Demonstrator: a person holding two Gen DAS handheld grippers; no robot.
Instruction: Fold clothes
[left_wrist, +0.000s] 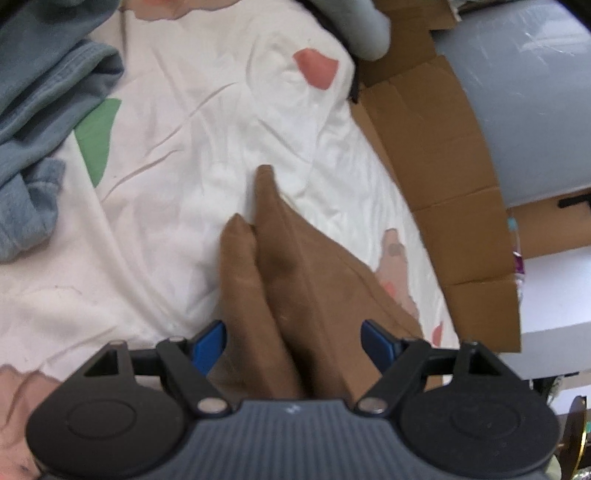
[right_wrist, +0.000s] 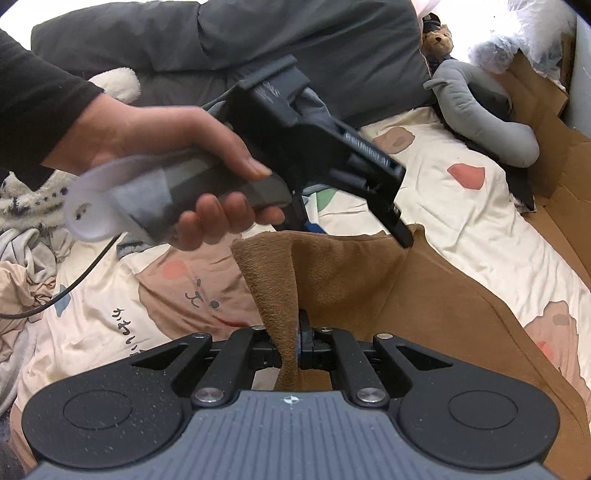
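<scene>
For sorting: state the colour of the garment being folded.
Brown garment, clearest in the right wrist view.

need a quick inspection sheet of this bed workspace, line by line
surface: cream bedsheet with printed cartoon patches, wrinkled.
job's things: brown fleece garment lying on the sheet, one fold raised.
clutter: blue-grey crumpled clothing; grey plush toy; small brown teddy bear; dark grey duvet.
grippers: right hand-held gripper shut on the garment's raised fold; left hand-held gripper open, garment folds between its blue pads, not pressed.
cables: thin black cable across the sheet.
surroundings: brown cardboard sheets along the bed edge.
</scene>
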